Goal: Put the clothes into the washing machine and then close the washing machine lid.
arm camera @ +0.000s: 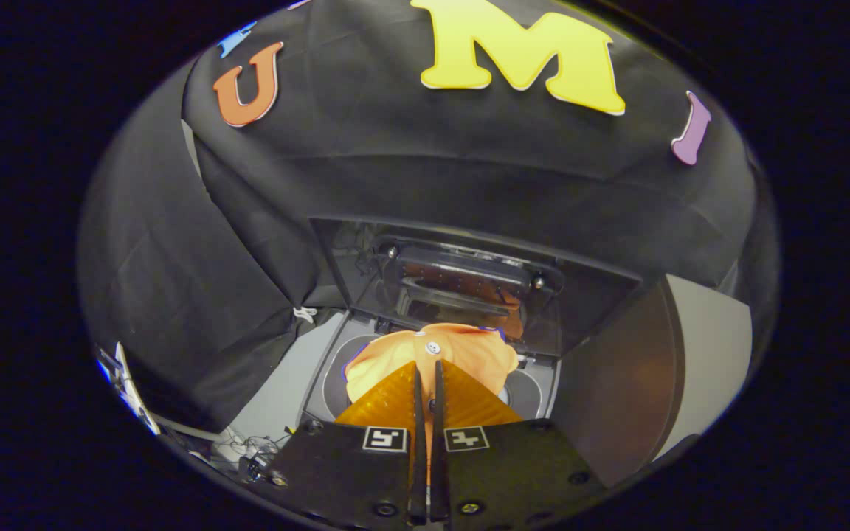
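Note:
My gripper point(427, 366) is shut on an orange garment point(469, 352) with a white button, which bunches just ahead of and around the fingertips. The garment hangs over the round drum opening point(338, 380) of a grey top-loading washing machine point(322, 354). Beyond it the machine's dark glass lid point(462, 284) stands raised, leaning back towards the booth's cloth wall, with its handle and two screws showing. The garment hides most of the drum's inside.
Black cloth hangs close behind and to the left of the machine. A grey and dark panel point(646, 369) stands to the right of the machine. Loose cables point(248, 446) lie on the floor at the lower left.

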